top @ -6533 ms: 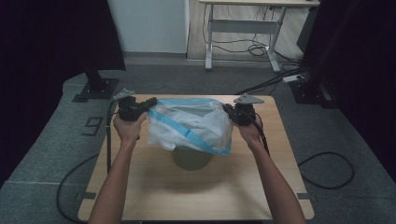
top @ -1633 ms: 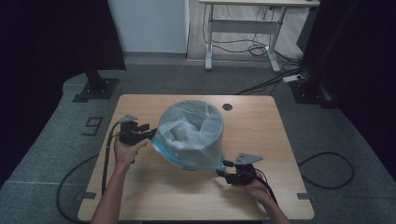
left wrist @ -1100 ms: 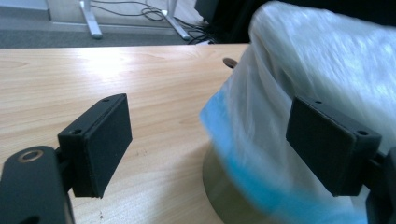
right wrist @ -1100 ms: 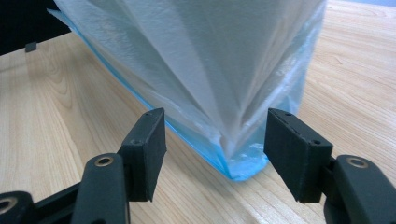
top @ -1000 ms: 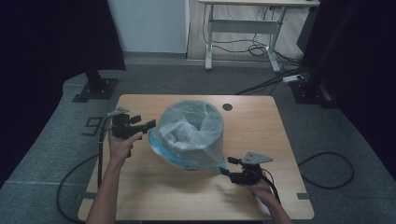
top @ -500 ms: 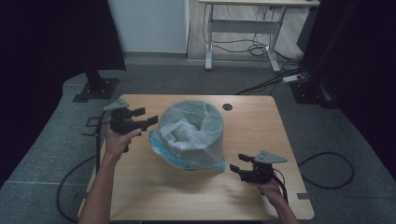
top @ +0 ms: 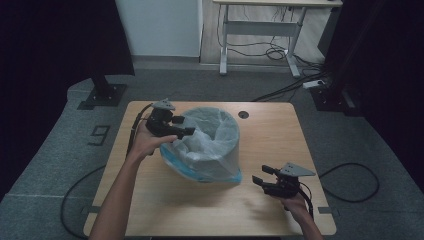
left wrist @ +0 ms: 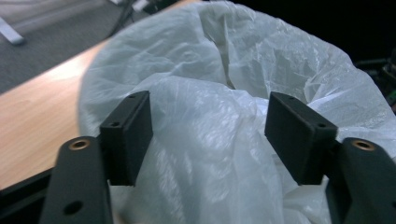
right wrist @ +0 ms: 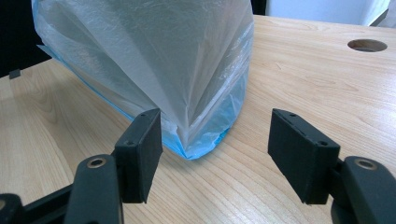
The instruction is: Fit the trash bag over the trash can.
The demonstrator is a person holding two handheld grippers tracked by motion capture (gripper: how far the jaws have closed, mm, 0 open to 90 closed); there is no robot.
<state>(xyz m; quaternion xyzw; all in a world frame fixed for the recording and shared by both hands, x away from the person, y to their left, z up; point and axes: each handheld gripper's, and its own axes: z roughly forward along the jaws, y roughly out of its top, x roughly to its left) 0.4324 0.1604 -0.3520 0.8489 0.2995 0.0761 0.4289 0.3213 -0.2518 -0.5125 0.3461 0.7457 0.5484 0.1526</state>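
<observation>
At the middle of the table (top: 280, 150) we see the plastic bag (top: 207, 142) draped over a round bin, whose body the film hides almost entirely. The left gripper (top: 182, 126) is at the bag's near-left rim; its jaws have just been closing, with a fold of film bulging between them, though the pads do not appear to press it yet, probably lining up a pinch to seat the liner. The right gripper (top: 261, 176) hovers with jaws spread, apart from the bag's blue-edged lower corner (right wrist: 198, 149), likely ready to tug that slack.
</observation>
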